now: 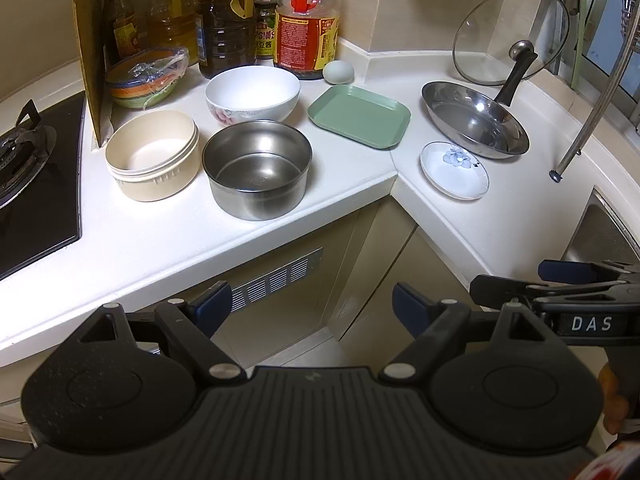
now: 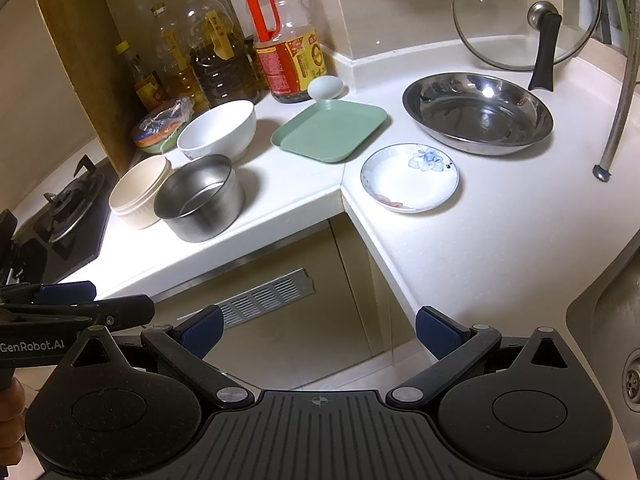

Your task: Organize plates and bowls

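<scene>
On the white corner counter (image 1: 160,232) stand a cream plastic bowl (image 1: 152,156), a steel bowl (image 1: 258,170), a white flowered bowl (image 1: 253,94), a green square plate (image 1: 359,115), a small flowered saucer (image 1: 454,170) and a steel pan-shaped dish (image 1: 474,118). The right wrist view shows the same saucer (image 2: 409,178), green plate (image 2: 330,130), steel bowl (image 2: 200,198) and steel dish (image 2: 478,112). My left gripper (image 1: 312,306) is open, held off the counter's front edge. My right gripper (image 2: 320,332) is open too, empty, below the counter corner.
Oil and sauce bottles (image 1: 306,20) line the back wall with an egg (image 1: 338,72) beside them. A glass lid (image 1: 510,36) leans in the far corner. A gas hob (image 1: 32,184) lies left, a sink (image 2: 612,328) right, a hose (image 2: 624,92) hangs over the counter.
</scene>
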Motion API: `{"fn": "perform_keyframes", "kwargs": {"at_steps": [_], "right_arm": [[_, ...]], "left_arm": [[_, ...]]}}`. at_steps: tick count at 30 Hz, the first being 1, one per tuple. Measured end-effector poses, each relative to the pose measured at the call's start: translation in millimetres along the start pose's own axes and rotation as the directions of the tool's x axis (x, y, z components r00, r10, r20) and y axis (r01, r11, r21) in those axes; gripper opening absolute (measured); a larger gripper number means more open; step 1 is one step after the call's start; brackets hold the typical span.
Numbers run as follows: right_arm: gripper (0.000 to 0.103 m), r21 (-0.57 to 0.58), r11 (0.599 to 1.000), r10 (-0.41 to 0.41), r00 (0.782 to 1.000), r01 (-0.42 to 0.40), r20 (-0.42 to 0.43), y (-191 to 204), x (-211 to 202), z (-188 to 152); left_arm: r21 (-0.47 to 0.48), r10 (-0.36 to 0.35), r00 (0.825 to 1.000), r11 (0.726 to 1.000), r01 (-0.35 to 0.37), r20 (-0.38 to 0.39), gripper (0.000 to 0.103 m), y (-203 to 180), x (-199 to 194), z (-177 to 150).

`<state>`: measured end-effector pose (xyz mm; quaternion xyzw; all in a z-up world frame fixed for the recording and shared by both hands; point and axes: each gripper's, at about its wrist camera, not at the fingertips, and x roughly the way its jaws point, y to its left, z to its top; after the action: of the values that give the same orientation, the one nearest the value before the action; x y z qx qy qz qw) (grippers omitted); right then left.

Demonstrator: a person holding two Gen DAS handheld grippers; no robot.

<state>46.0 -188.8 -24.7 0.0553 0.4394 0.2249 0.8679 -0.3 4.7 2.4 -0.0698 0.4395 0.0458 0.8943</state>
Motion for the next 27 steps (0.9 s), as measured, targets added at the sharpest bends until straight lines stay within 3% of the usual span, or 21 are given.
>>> {"fn": "perform_keyframes", "kwargs": {"at_steps": [27], "right_arm": [[0.102, 0.014, 1.000, 0.003, 1.000, -0.003, 0.021, -25, -15, 1]], "left_arm": [[-0.005, -0.018, 1.000, 1.000, 0.018, -0.009, 0.086, -26, 3, 0]]}}
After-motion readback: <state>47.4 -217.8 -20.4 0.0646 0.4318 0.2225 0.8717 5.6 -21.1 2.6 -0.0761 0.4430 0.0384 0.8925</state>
